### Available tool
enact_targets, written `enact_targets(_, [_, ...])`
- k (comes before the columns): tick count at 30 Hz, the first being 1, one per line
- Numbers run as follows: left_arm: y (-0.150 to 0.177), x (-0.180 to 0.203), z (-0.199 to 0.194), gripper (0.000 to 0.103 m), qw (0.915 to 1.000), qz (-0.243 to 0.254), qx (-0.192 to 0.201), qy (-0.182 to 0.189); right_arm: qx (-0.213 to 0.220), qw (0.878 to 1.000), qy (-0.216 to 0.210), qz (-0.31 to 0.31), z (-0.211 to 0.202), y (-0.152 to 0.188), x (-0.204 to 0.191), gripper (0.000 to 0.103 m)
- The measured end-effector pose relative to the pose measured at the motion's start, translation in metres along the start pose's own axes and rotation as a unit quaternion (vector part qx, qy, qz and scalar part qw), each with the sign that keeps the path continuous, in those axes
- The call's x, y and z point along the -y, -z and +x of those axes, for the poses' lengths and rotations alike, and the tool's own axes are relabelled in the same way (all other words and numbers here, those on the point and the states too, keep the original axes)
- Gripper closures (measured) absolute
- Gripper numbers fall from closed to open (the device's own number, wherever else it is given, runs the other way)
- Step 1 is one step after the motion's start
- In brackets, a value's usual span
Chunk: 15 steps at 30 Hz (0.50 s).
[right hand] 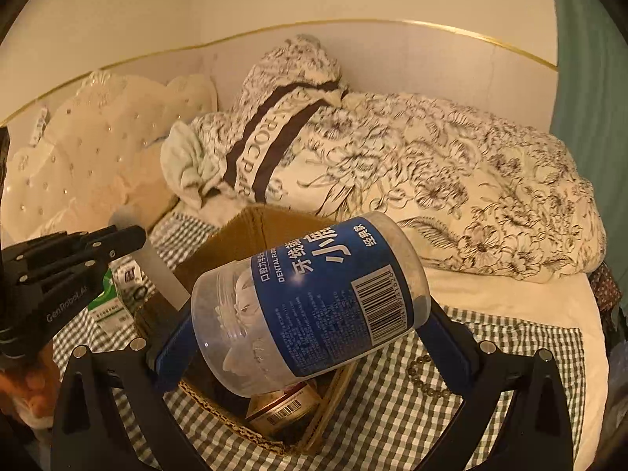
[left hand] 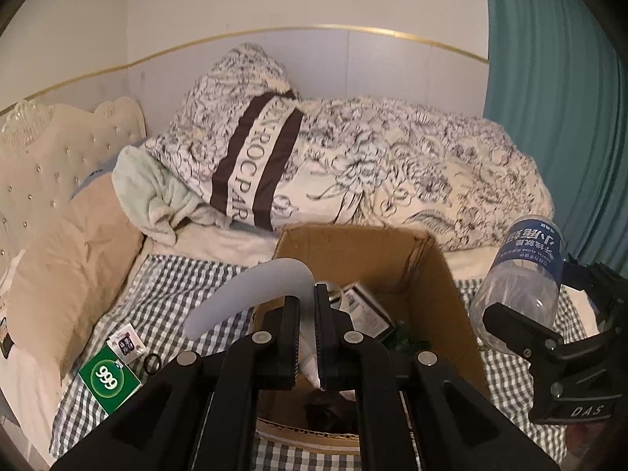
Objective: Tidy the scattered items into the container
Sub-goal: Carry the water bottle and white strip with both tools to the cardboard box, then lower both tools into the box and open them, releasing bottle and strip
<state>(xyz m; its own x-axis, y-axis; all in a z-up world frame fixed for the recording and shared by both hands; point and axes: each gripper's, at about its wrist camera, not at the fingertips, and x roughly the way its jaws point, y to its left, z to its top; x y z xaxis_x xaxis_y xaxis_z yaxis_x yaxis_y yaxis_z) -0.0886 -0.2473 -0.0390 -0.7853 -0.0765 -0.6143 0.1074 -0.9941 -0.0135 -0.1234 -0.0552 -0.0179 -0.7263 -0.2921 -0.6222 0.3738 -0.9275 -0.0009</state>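
Observation:
An open cardboard box (left hand: 443, 274) stands on the checked bed sheet and holds several items; it also shows in the right wrist view (right hand: 239, 231). My left gripper (left hand: 307, 337) is shut on a pale curved boomerang-shaped piece (left hand: 251, 282) and holds it over the box's left side. My right gripper (right hand: 306, 337) is shut on a clear dental floss jar (right hand: 310, 298) with a blue label, tilted above the box. The jar (left hand: 518, 278) and right gripper show at the right in the left wrist view. A green "999" packet (left hand: 108, 376), a small white packet (left hand: 126, 343) and a black ring (left hand: 152, 363) lie left of the box.
A floral duvet (left hand: 392, 172) and a mint towel (left hand: 165, 196) are piled behind the box. A beige pillow (left hand: 70, 259) and tufted headboard (left hand: 47, 157) are at the left. A bead bracelet (right hand: 426, 380) lies right of the box. A teal curtain (left hand: 549, 98) hangs at the right.

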Motion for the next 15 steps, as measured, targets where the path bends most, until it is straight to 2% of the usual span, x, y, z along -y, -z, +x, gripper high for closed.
enact_targets(15, [0.020, -0.011, 0.064, 0.095, 0.9964, -0.011, -0.082, -0.017, -0.074, 0.996, -0.022, -0.045, 0.066, 0.022, -0.021, 0.002])
